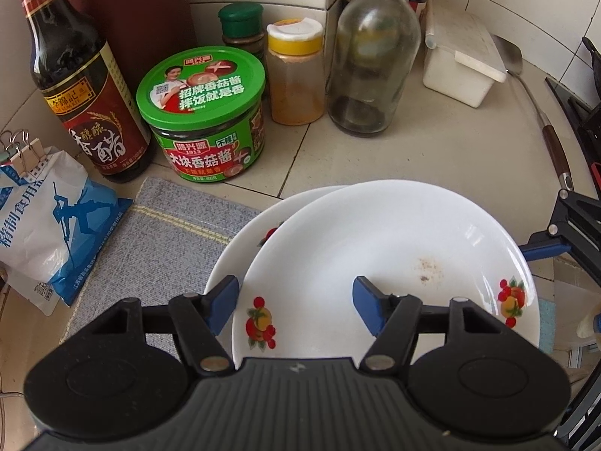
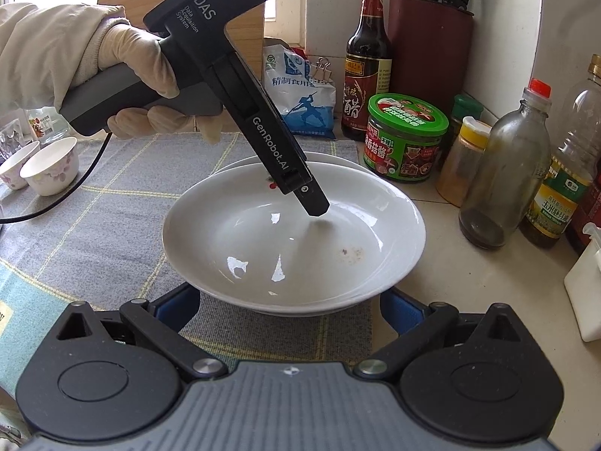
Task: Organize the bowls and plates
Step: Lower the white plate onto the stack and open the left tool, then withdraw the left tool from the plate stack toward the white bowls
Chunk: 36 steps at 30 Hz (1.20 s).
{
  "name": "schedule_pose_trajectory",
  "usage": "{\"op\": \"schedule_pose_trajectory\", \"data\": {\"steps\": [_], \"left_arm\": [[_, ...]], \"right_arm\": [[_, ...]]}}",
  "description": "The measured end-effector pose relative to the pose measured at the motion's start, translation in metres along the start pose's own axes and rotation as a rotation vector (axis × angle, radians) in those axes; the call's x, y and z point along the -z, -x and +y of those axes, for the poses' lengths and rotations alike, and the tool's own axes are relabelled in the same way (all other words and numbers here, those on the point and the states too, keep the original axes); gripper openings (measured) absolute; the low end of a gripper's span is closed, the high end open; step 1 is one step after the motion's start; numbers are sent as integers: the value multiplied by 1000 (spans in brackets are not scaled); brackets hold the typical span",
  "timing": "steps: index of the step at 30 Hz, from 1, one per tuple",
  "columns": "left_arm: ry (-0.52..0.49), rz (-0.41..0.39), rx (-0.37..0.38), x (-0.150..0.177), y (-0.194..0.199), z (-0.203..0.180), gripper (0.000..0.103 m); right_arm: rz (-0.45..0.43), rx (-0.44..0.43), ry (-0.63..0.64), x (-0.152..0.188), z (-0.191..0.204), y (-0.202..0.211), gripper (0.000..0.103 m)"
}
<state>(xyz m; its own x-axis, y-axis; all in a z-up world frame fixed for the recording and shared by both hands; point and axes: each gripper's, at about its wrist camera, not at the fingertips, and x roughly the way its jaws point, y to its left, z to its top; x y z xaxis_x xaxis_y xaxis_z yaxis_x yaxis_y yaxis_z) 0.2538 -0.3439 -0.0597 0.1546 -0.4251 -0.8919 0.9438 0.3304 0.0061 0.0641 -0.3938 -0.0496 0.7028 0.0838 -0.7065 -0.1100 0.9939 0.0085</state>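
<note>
Top plate (image 2: 293, 236) sits stacked on a 2nd plate (image 1: 240, 248), off-center, on the mat (image 2: 112, 203). Left gripper (image 1: 296, 297) straddles its near-left rim w/ jaws apart, not pinching. Right gripper (image 2: 289, 308) is released by the near rim. Best to square the stack gently, no tipping.

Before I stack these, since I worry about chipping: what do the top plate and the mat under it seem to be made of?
The top plate looks like glazed ceramic or porcelain: glossy white, sharp window glints, printed fruit decals on the rim. Opal glass cannot be ruled out. The mat looks like woven fabric: matte grey with visible weave and pale yellow stripes, so probably soft under the plates.
</note>
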Motion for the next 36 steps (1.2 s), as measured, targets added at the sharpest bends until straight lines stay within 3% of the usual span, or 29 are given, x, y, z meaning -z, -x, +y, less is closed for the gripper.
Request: {"op": "schedule_pose_trajectory", "data": {"steps": [15,26,36], "left_arm": [[16,-33,-16,1,6,1,74],[21,-62,-84,3,8,-2,78],[127,-175,-128,18,46,-1,80]], "right_arm": [[-6,18,20,-1,2,-1,103],[-6,17,22,2,1,0,103],[-16,33,17,1,0,10,103]]}}
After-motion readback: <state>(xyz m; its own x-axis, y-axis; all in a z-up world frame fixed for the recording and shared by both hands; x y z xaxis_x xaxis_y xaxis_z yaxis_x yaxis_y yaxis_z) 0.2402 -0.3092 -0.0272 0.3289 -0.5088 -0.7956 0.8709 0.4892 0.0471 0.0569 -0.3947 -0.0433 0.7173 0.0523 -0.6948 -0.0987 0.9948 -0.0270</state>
